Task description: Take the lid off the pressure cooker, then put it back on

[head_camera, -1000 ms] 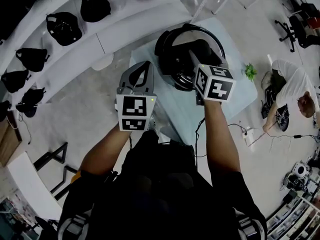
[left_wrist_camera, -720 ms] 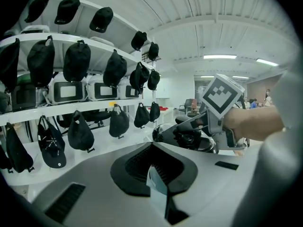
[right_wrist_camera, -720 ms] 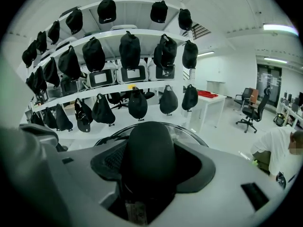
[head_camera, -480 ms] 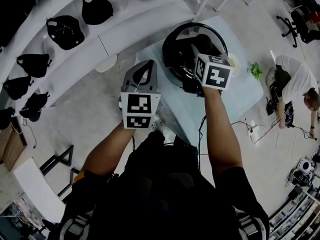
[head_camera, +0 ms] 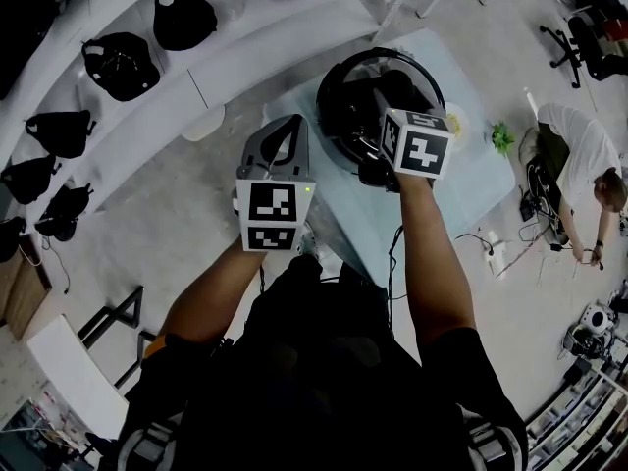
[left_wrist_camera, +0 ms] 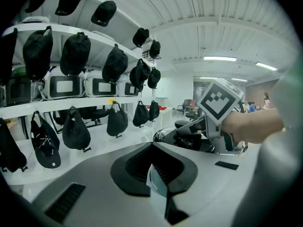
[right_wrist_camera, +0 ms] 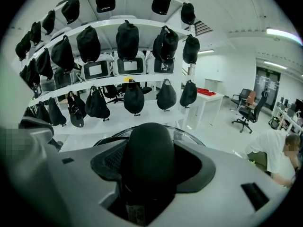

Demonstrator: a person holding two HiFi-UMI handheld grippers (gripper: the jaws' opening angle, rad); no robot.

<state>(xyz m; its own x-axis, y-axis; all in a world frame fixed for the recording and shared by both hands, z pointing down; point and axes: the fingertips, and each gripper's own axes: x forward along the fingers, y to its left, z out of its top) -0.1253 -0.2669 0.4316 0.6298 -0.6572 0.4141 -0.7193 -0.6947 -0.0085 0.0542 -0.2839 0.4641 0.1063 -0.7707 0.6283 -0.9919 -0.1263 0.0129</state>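
Shelves (head_camera: 235,57) of black caps (head_camera: 120,62) curve behind the cooker (head_camera: 343,96), which stands on a pale blue, glassy table (head_camera: 471,165). A person (head_camera: 574,160) in white crouches on the floor right of it. Only the head view shows the small green plant (head_camera: 502,137) near the cooker. The right gripper view shows the right gripper (right_wrist_camera: 151,161) clamped on the lid's rounded matte black handle (right_wrist_camera: 149,134), with the clear, rimmed lid (right_wrist_camera: 189,137) beyond. The left gripper view shows the left gripper (left_wrist_camera: 151,148), left of the cooker, with ribbed black pads closed together on nothing. A label (right_wrist_camera: 135,215) under the handle is unreadable.
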